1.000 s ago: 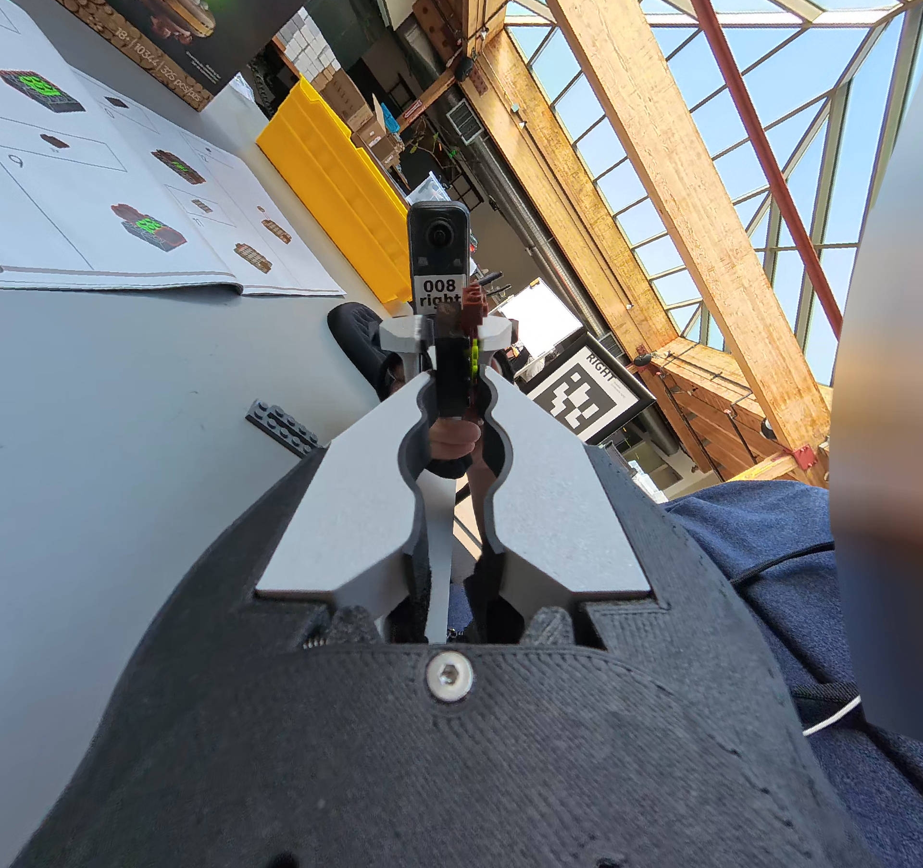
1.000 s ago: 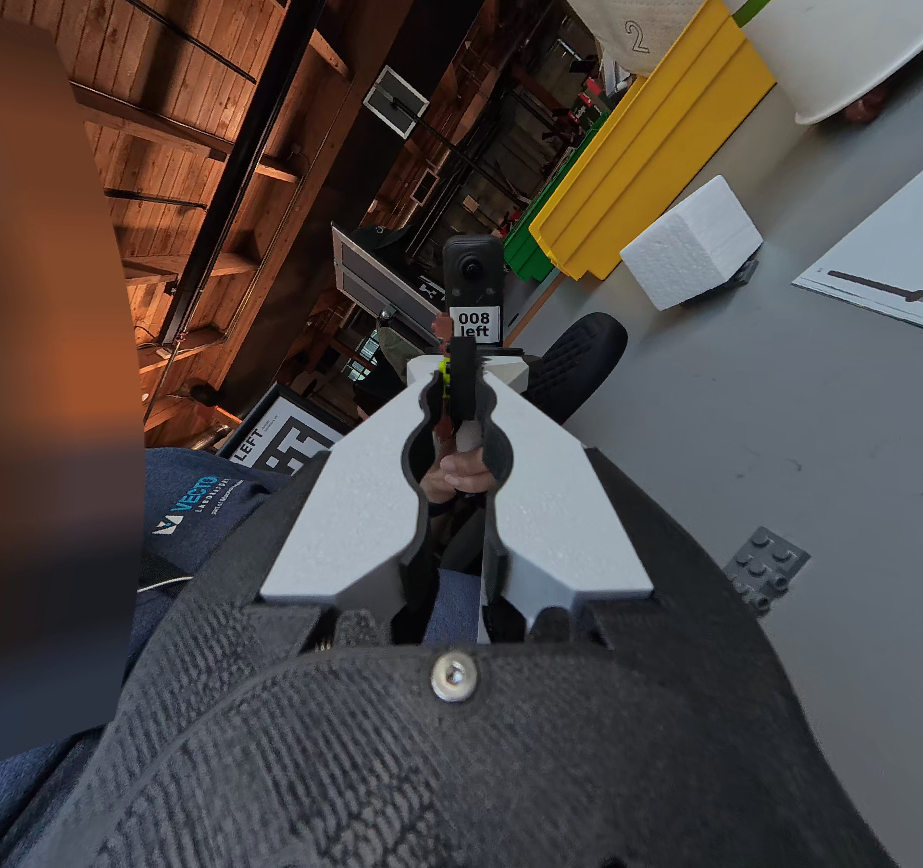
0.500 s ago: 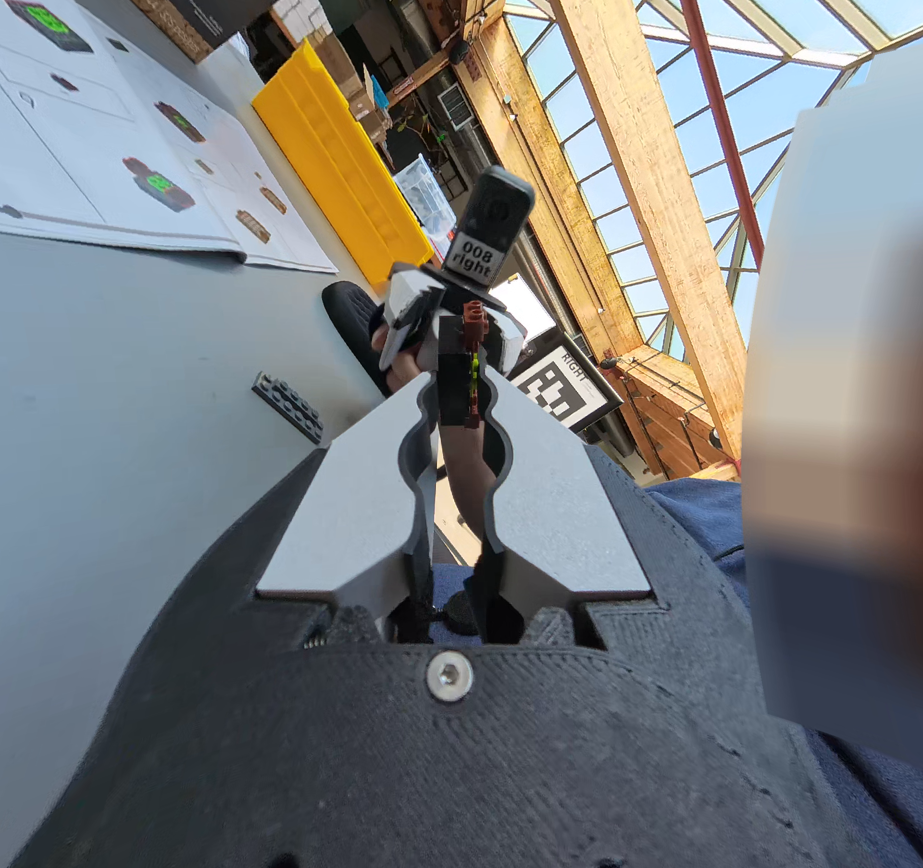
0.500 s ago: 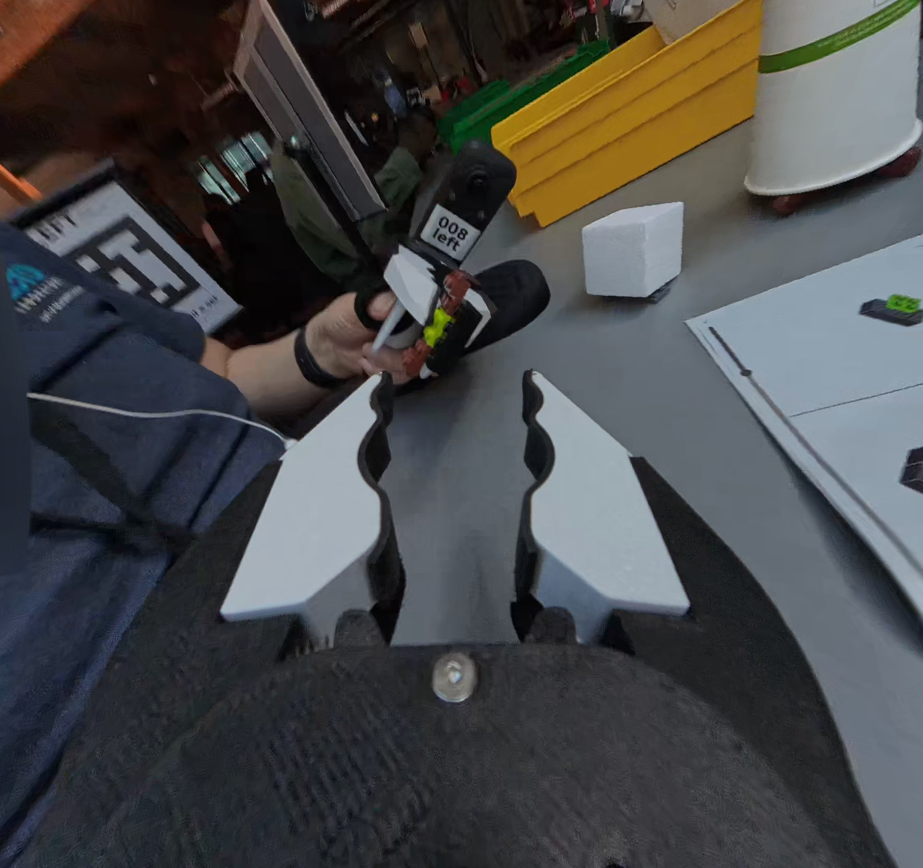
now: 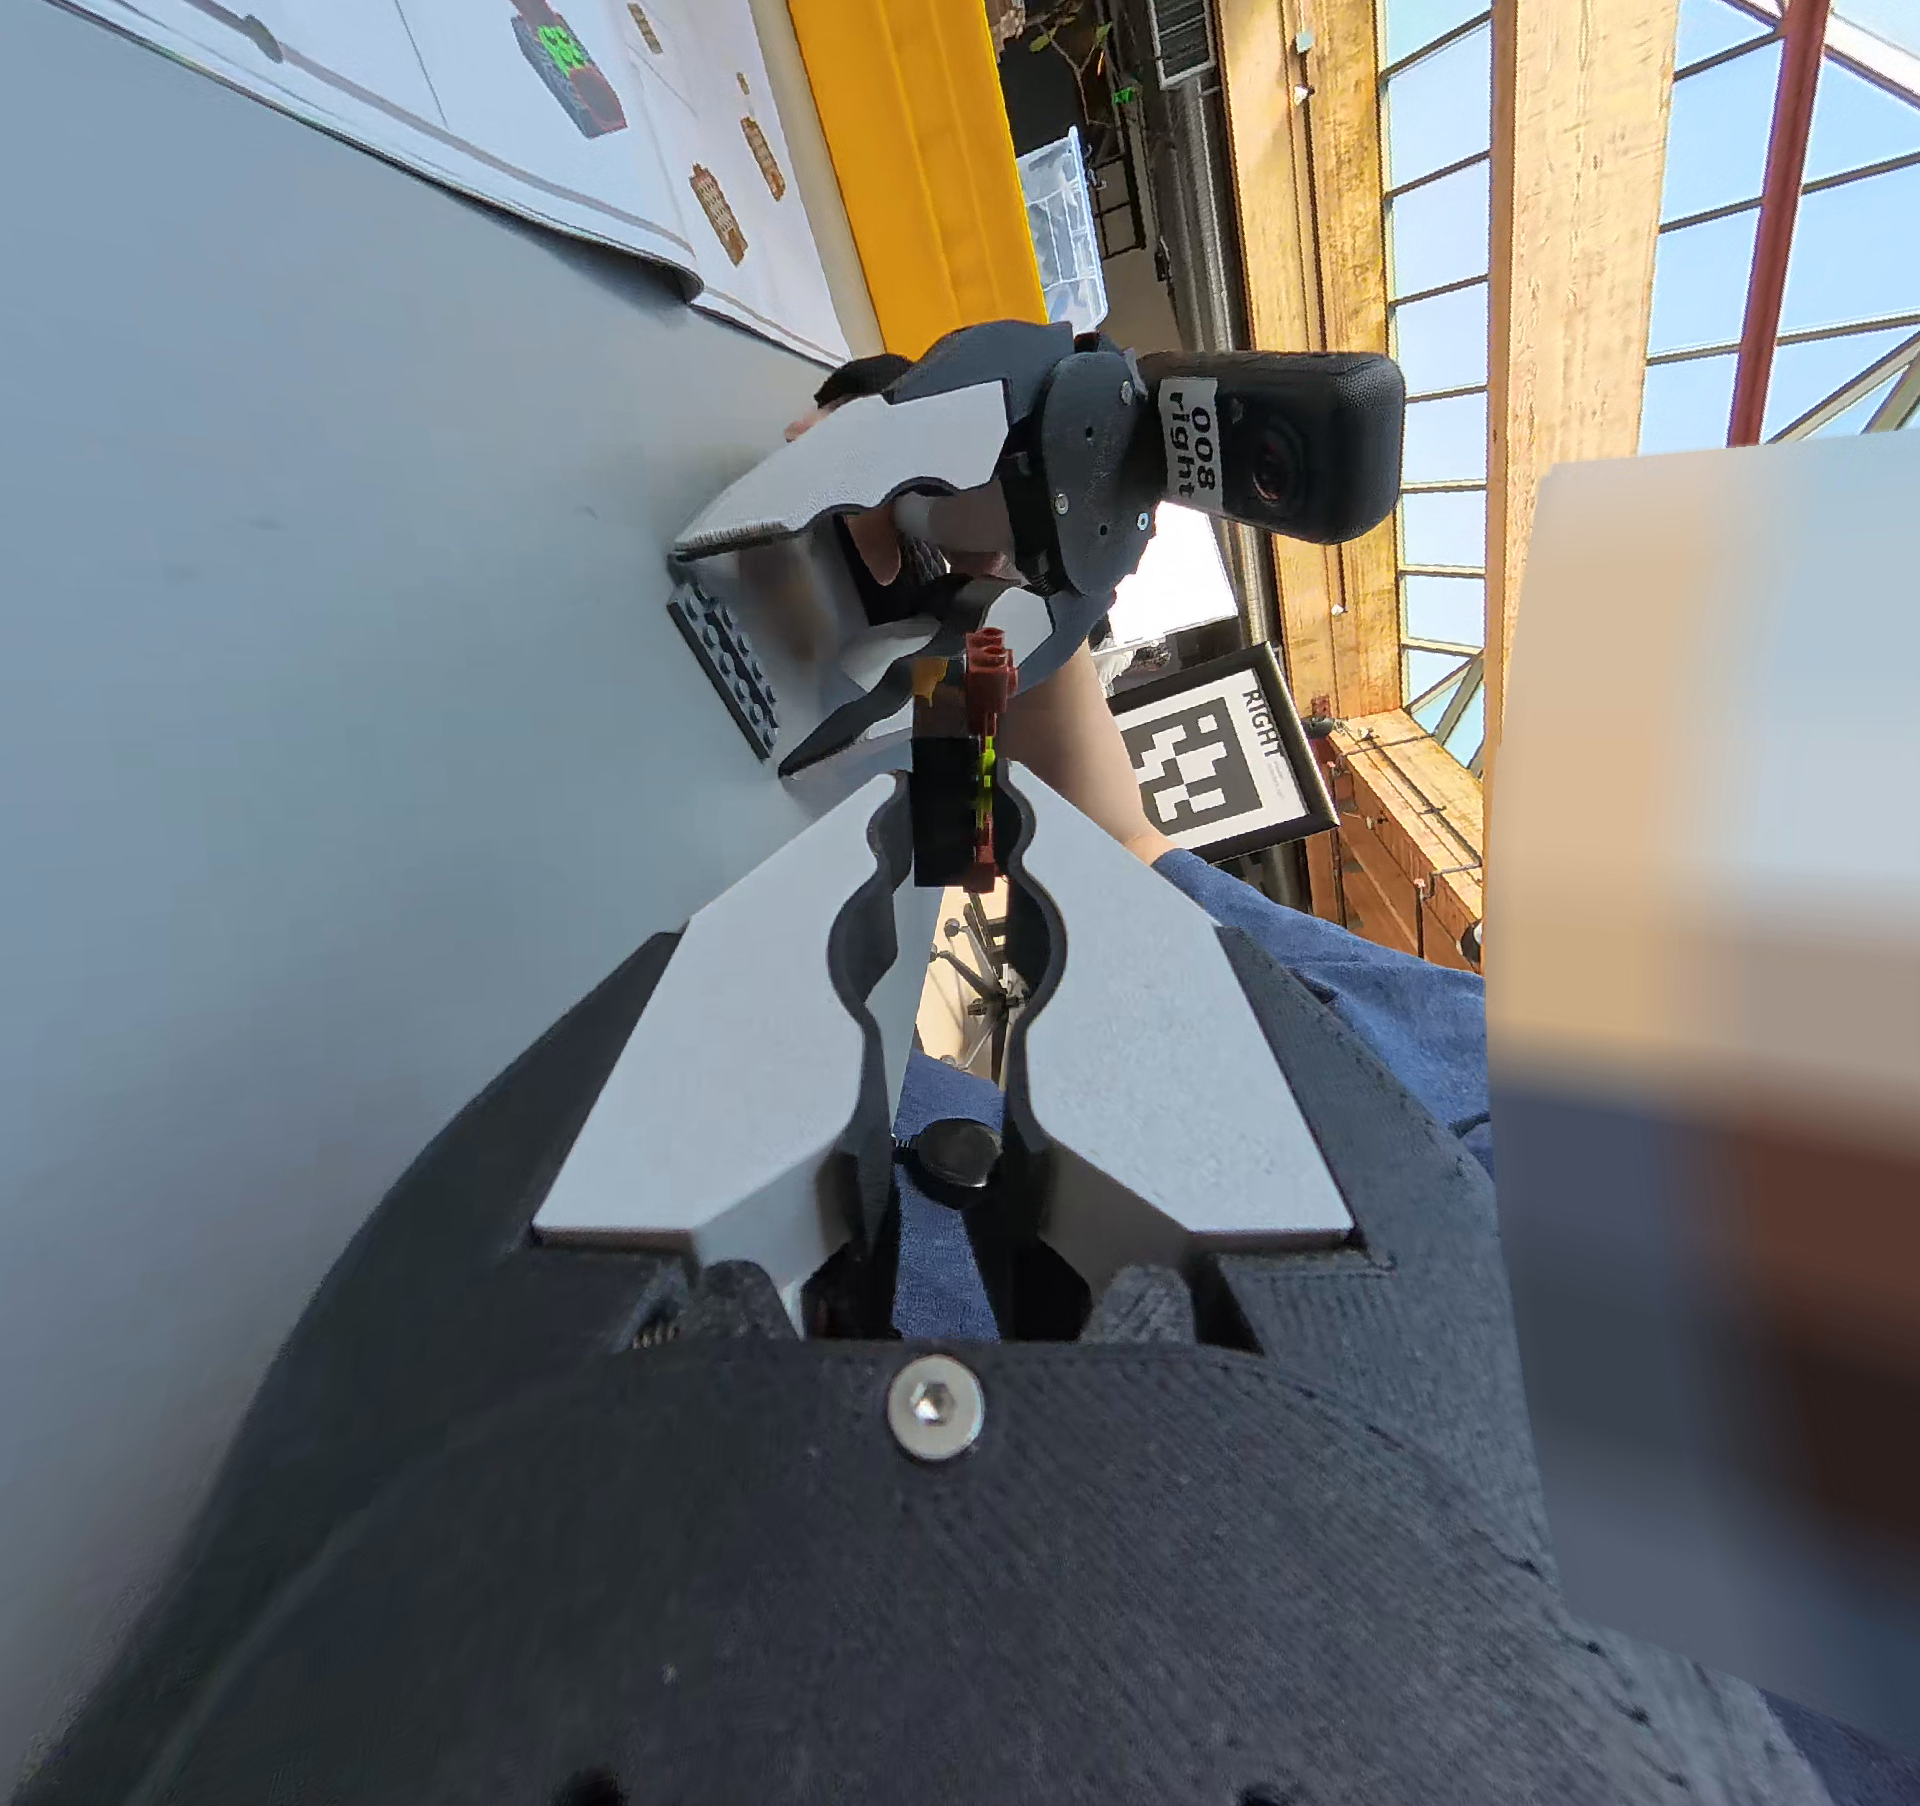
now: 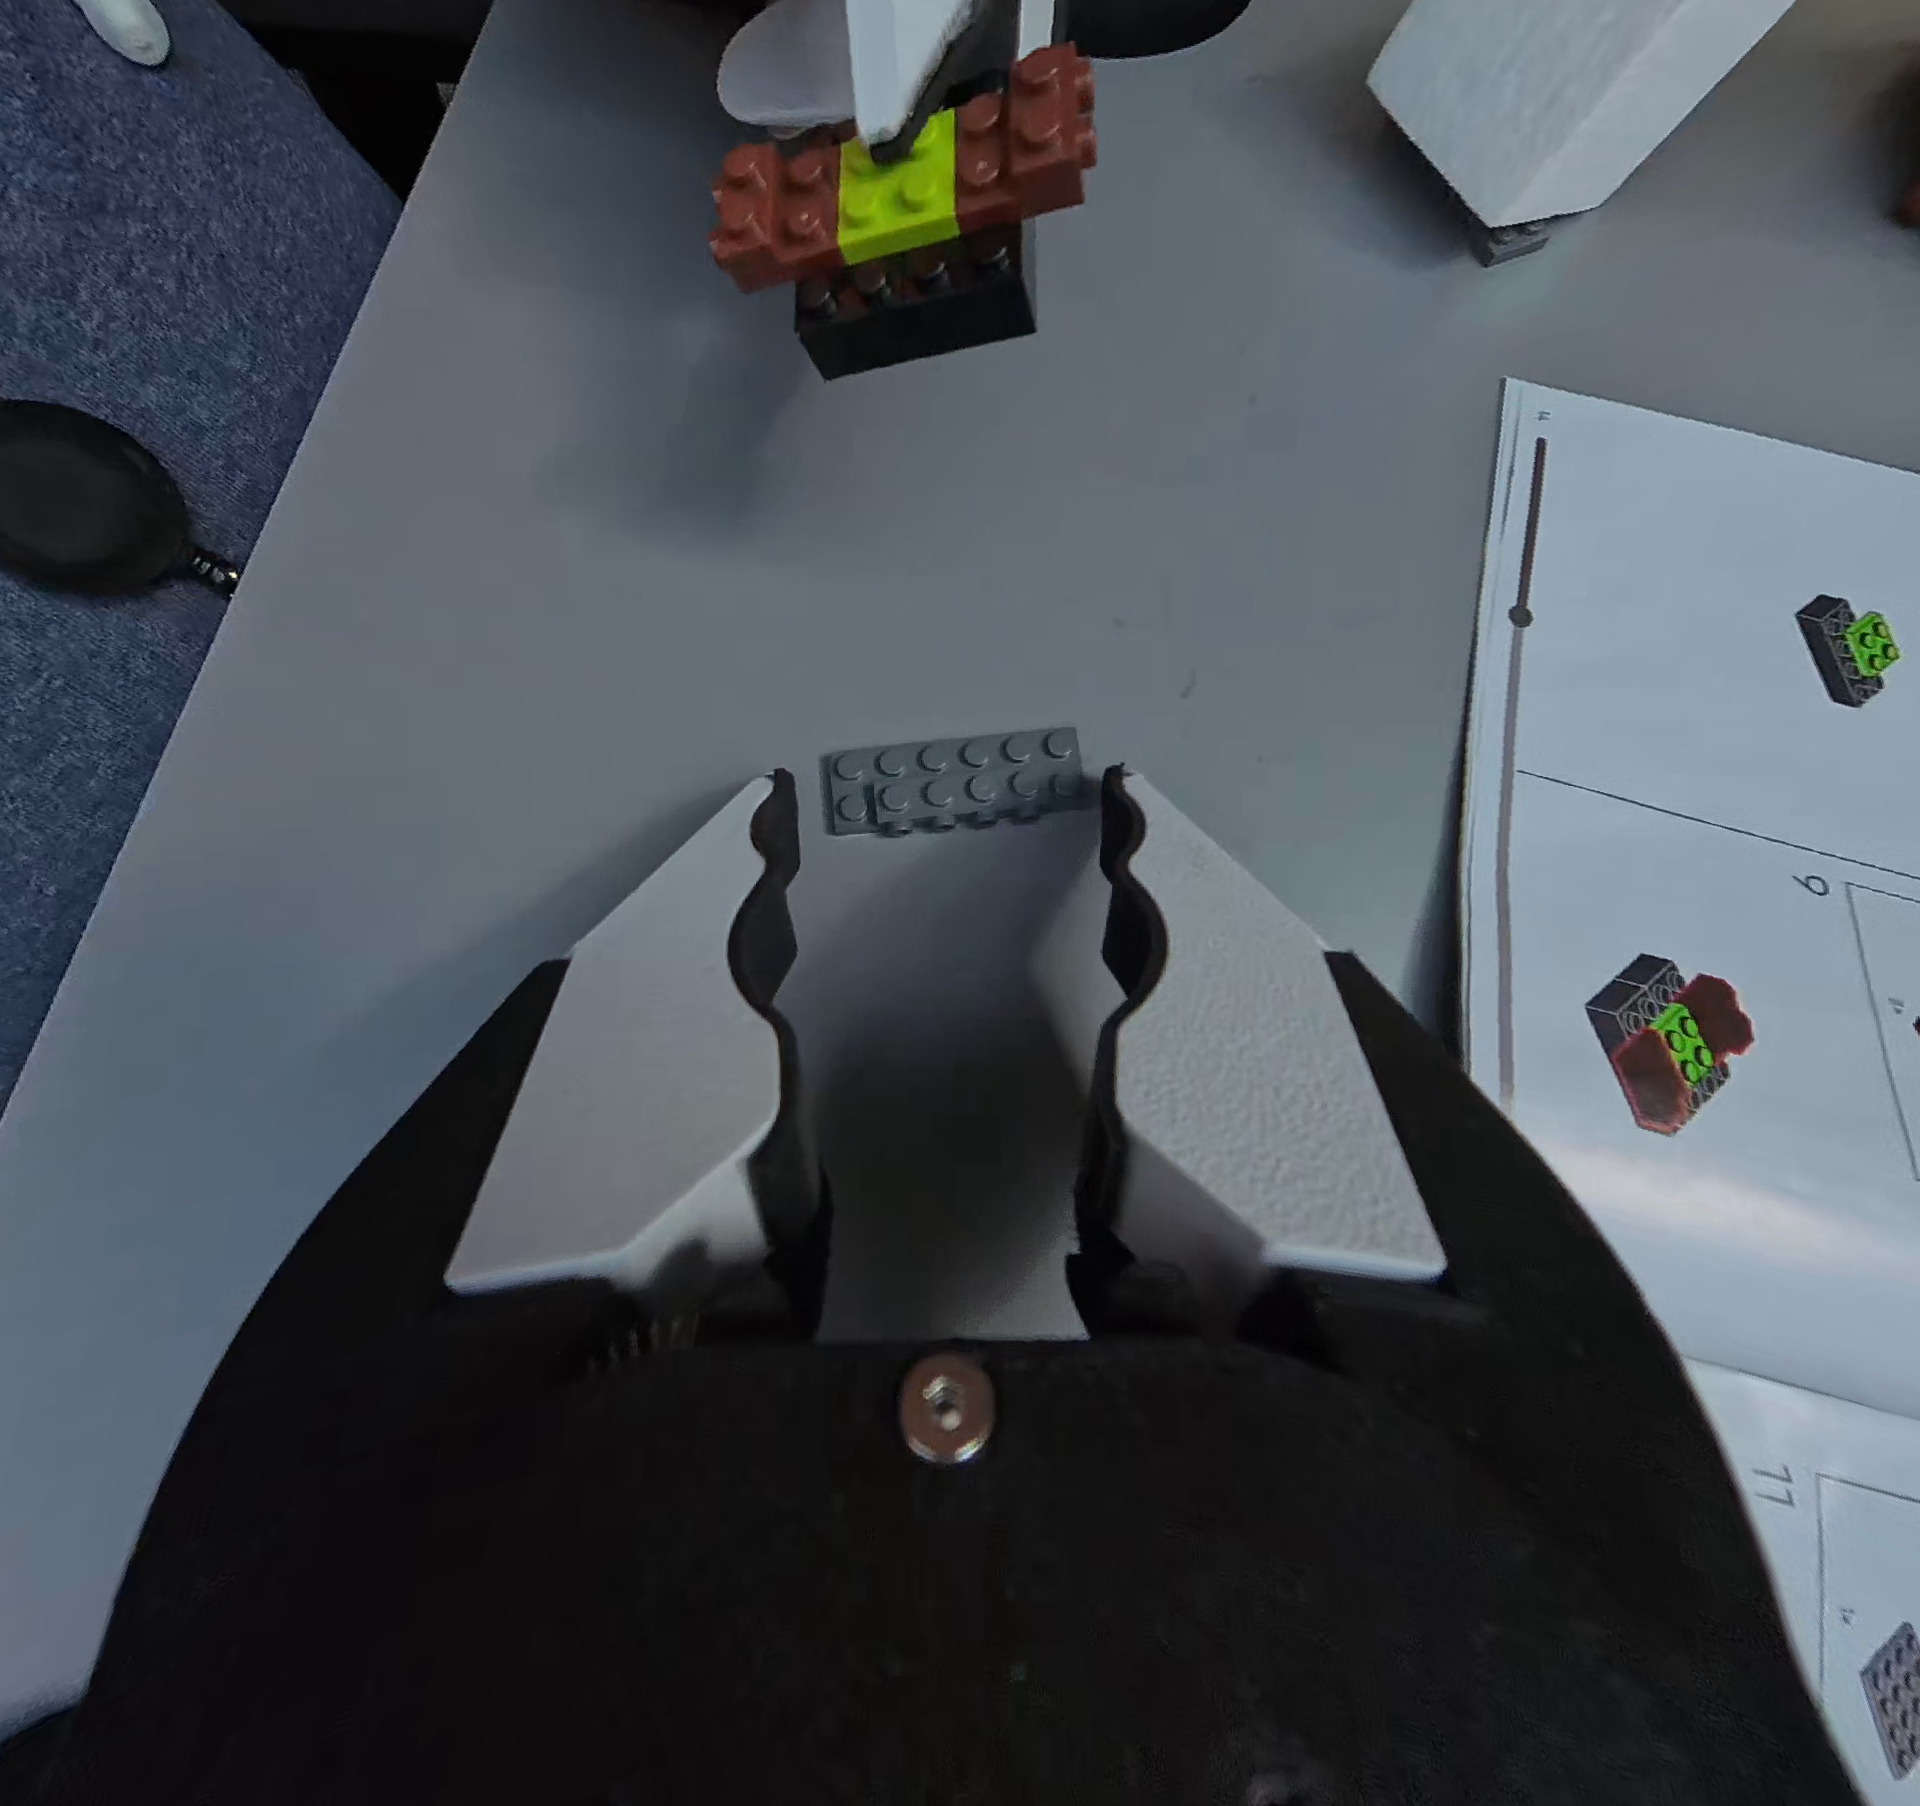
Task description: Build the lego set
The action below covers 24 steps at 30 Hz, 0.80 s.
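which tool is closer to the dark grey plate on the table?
Right. The right tool hangs open right over the grey plate, fingertips flanking its ends. The left tool sits farther off, clamped on the brick assembly.

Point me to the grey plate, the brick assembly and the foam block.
grey plate (image 6: 951,780): right wrist view, middle of its studded top.
brick assembly (image 6: 896,193): right wrist view, lime-green brick at its centre.
foam block (image 6: 1600,42): right wrist view, its broad white face.
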Motion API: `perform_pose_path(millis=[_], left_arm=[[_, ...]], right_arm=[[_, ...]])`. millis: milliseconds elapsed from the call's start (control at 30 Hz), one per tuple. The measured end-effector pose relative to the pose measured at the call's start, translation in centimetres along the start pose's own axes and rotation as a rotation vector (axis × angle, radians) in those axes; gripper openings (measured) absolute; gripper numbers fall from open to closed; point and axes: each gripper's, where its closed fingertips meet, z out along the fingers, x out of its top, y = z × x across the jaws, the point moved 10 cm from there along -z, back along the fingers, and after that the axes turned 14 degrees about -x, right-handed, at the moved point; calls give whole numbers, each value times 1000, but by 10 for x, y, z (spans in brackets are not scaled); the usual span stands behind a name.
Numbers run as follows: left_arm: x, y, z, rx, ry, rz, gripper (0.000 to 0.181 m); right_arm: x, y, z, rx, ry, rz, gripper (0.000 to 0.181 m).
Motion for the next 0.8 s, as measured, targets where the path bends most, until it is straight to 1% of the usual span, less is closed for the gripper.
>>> perform_pose_path(millis=[33, 133, 167, 233, 267, 333, 367, 433, 500, 667, 800], left_arm=[[0, -1, -1, 5, 7, -9, 12], [1, -2, -3, 33, 21, -33, 12], [2, -3, -4, 40, 32, -42, 12], [3, -2, -5, 50, 58, -57, 12], [4, -1, -6, 57, 68, -59, 12], [5, 1, -5, 70, 72, -57, 12], [4, 2, -3, 72, 68, -55, 12], [4, 4, -1, 69, 76, -44, 12], [4, 5, 2, 50, 78, -37, 12], [3, 4, 4, 12, 96, -31, 12], [1, 4, 5, -14, 73, -27, 12]], right_arm=[[0, 0, 0, 22, 2, 15, 49], [3, 1, -2, -7, 6, 27, 48], [12, 1, -7, -19, 44, 47, 48], [40, -3, -22, -22, 181, 85, 48], [52, -4, -28, -34, 203, 78, 47], [65, -5, -31, -107, 153, 9, 47], [69, -5, -30, -118, 123, -16, 47], [73, -6, -24, -103, 74, -30, 47], [76, -6, -21, -130, 47, -64, 47], [82, -9, -22, -146, -9, -136, 47], [87, -12, -24, -159, -36, -175, 47]])
